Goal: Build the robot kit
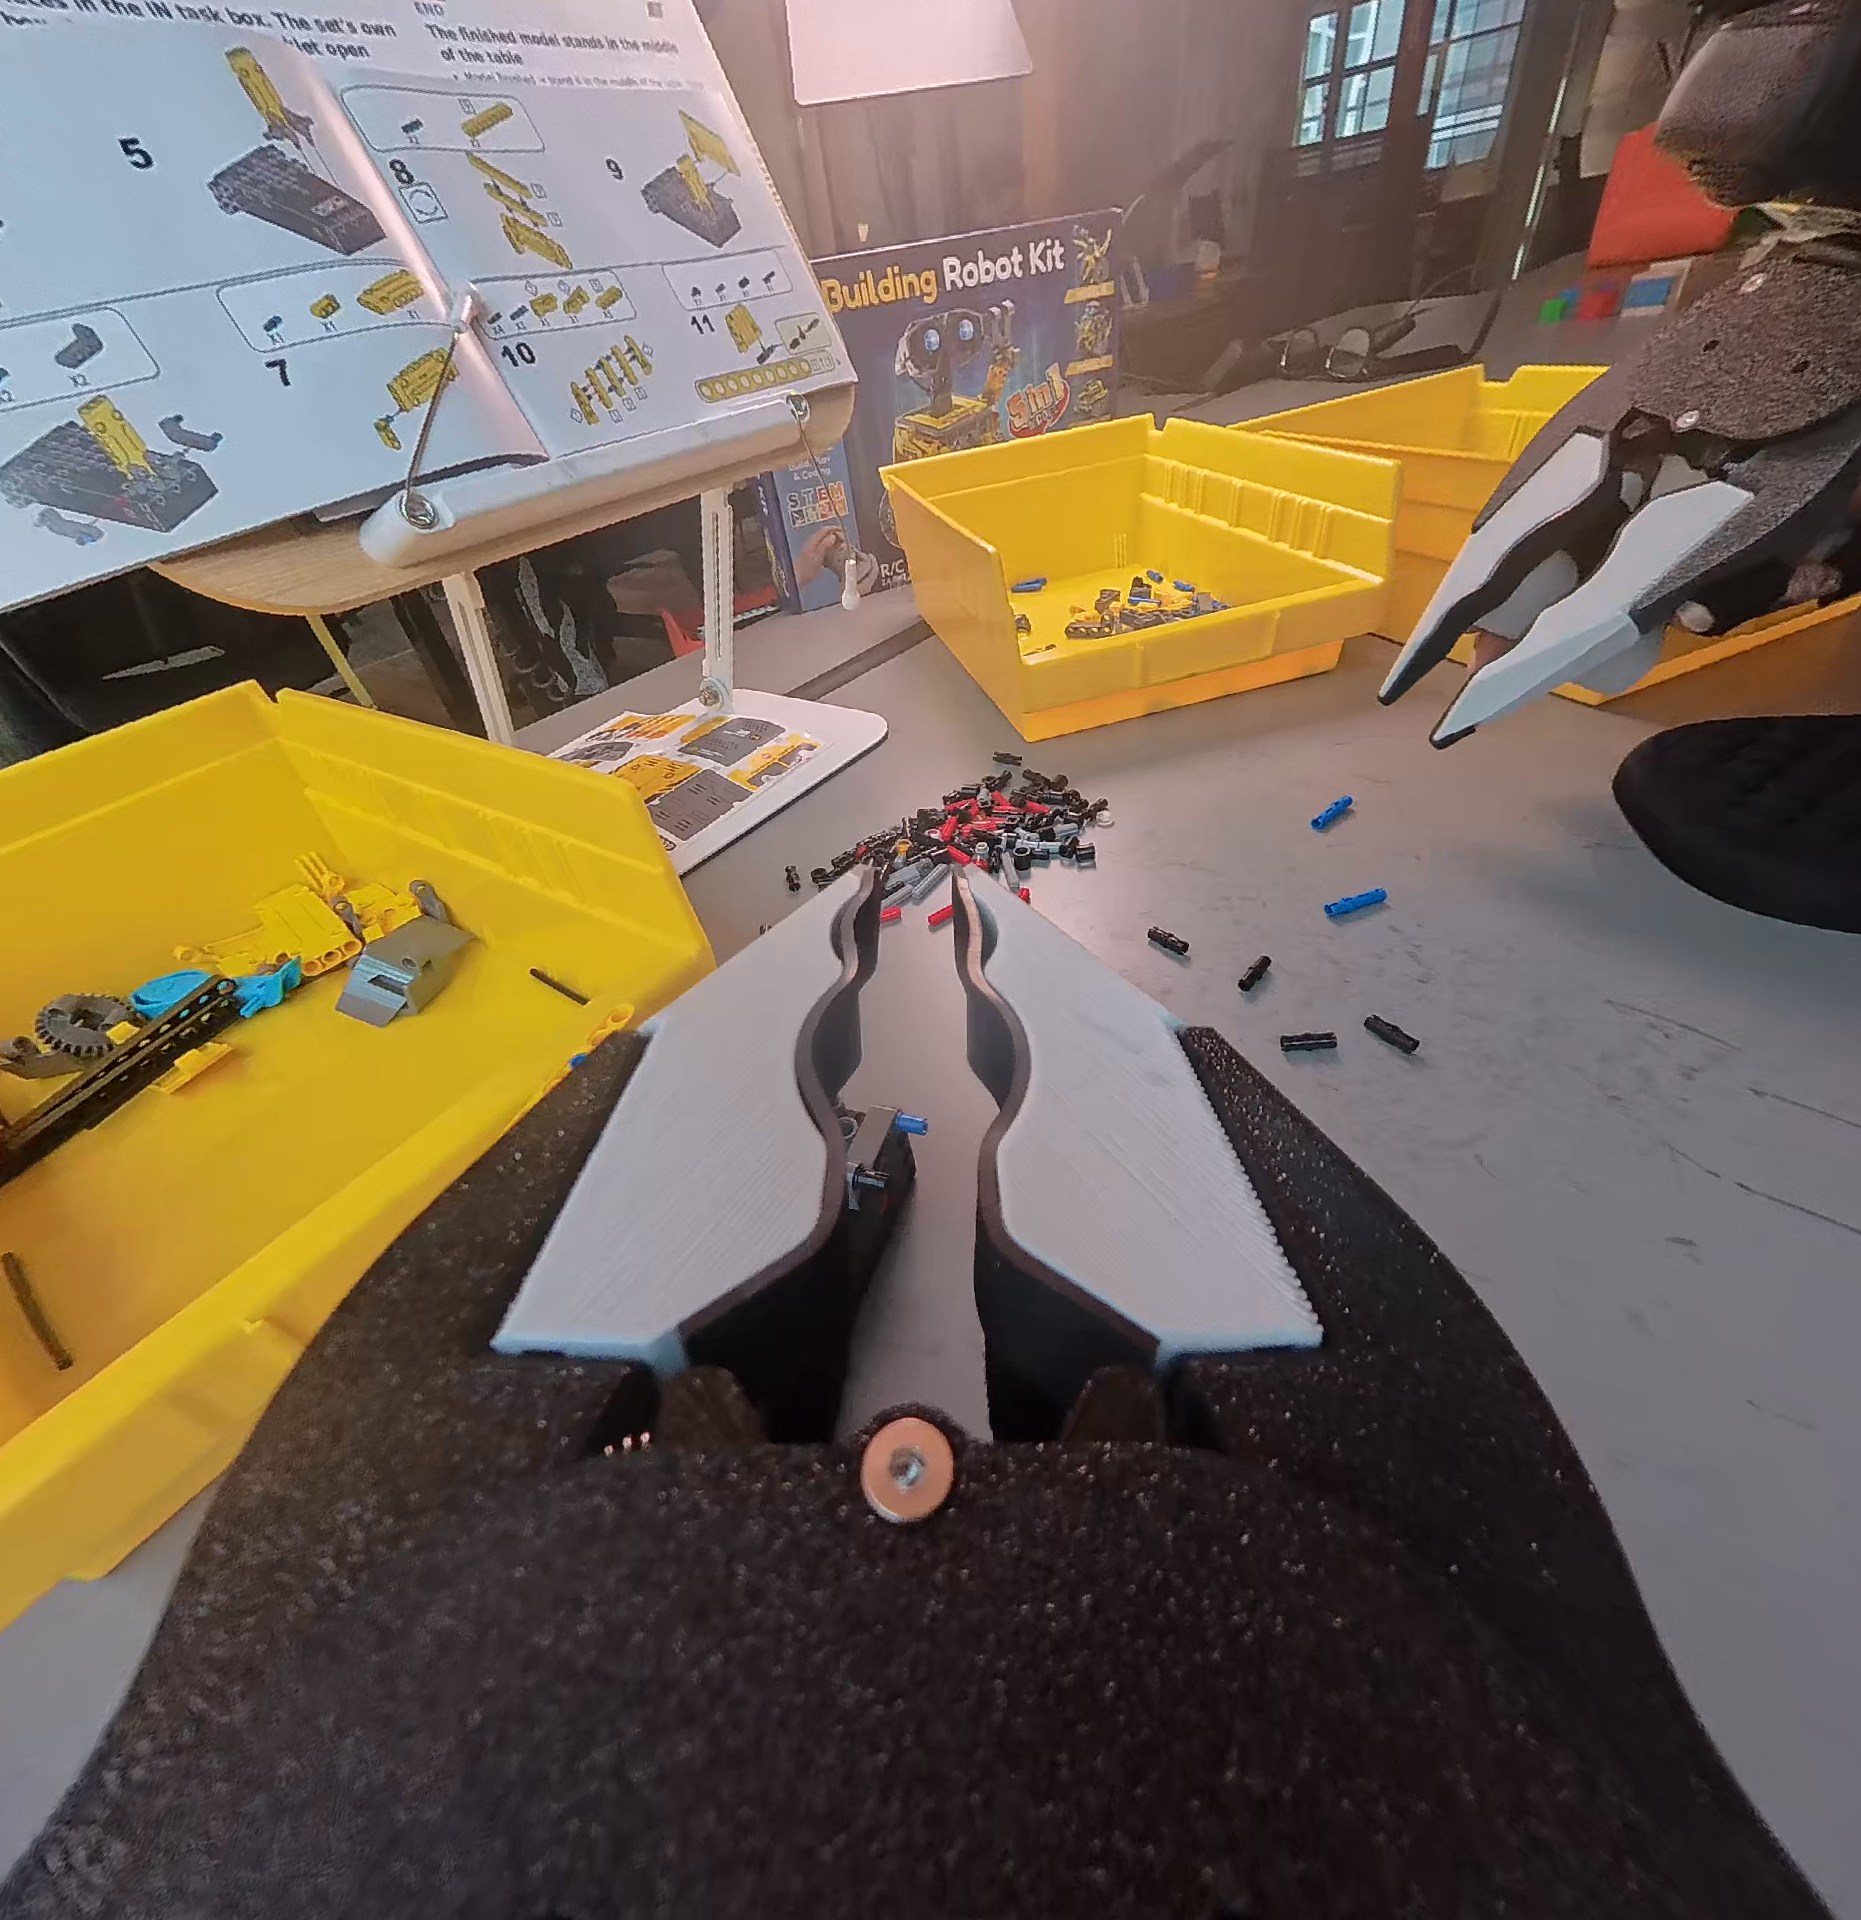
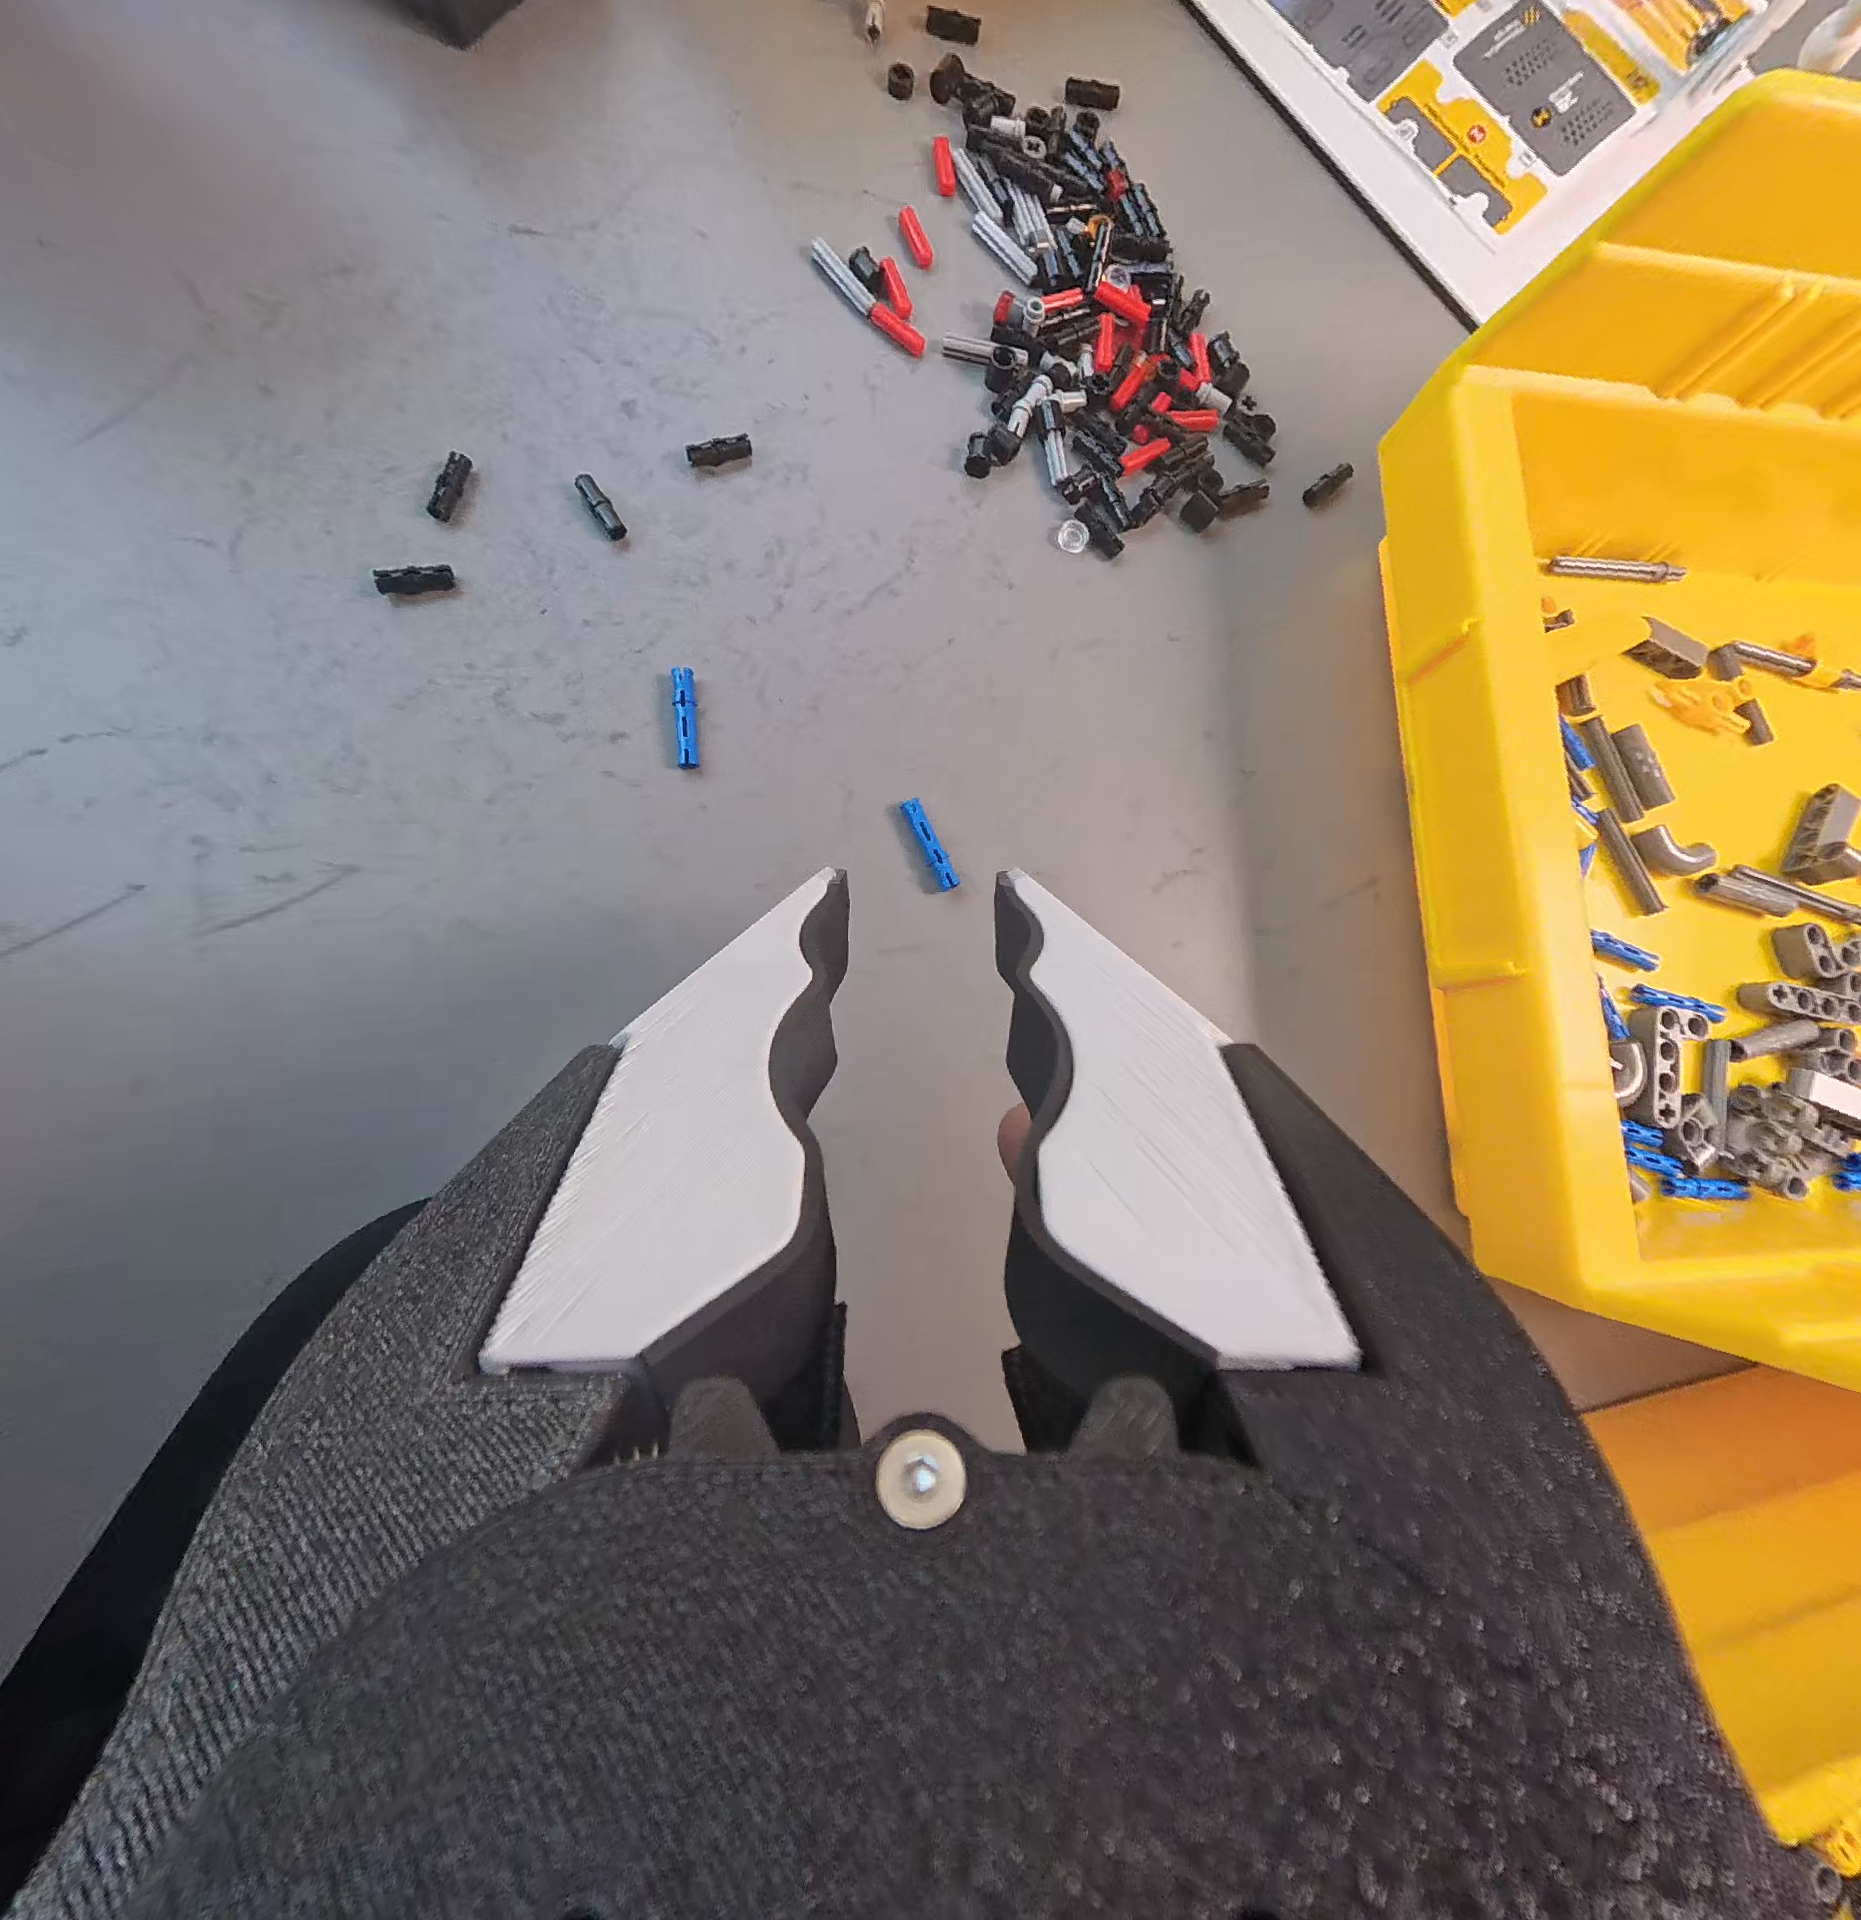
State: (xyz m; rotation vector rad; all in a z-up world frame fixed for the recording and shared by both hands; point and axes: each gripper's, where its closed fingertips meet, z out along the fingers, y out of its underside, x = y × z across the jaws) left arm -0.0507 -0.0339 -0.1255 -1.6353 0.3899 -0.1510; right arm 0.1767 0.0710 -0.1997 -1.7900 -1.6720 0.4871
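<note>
A: L gripper [image 1: 910, 883], what's it got?
B: Small black block w/ a blue peg in it [image 1: 882, 1153], sitting deep betw. the jaws against the left one. Jaws only narrowly apart; can't tell if they actually pinch the block. Tips reach the near edge of the pile of black, red & grey pins [image 1: 983, 826] on the grey bench [image 1: 1528, 1195].

A: And R gripper [image 2: 921, 883]?
B: Jaws spread, nothing betw. them. Hangs over the bench, tips either side of a blue pin [image 2: 929, 844] lying just ahead. 2nd blue pin [image 2: 684, 717] farther out to the left, four loose black pins [image 2: 601, 506] beyond that.

A: Around them?
B: Yellow bin [image 1: 406, 1039] just left of the L gripper: yellow, grey & light-blue parts plus a black beam. In the R view a yellow bin [image 2: 1477, 935] to the right w/ grey & blue pieces. Another yellow bin [image 1: 1144, 582] across the bench, few small parts inside. Open instruction booklet [image 1: 386, 260] on a white stand at rear left, kit box [image 1: 967, 343] upright behind it. Sticker sheet [image 1: 697, 758] lies on the stand's base.
</note>
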